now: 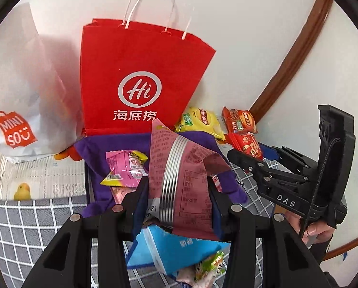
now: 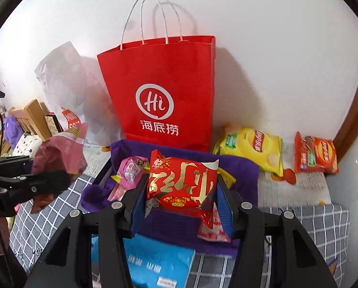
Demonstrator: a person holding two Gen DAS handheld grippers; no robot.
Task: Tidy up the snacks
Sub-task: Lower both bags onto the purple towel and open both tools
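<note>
My left gripper (image 1: pixel 176 192) is shut on a dusty-pink snack packet (image 1: pixel 186 168) and holds it above the purple-lined box (image 1: pixel 92 148). The packet also shows at the left of the right wrist view (image 2: pixel 59 153). My right gripper (image 2: pixel 181 192) is shut on a red snack packet with gold lettering (image 2: pixel 181 182), held over the same purple box (image 2: pixel 241 165). It also shows in the left wrist view (image 1: pixel 248 145). A pink packet (image 1: pixel 127 170) lies inside the box. A yellow chip bag (image 2: pixel 251 148) and a red-orange chip bag (image 2: pixel 315 153) lie to the right of the box.
A red paper bag (image 1: pixel 140 76) stands against the wall behind the box, a white Miniso bag (image 1: pixel 18 96) to its left. A blue packet (image 1: pixel 174 247) lies on the grey checked cloth (image 1: pixel 23 228) in front. A brown curved trim (image 1: pixel 294 52) runs at right.
</note>
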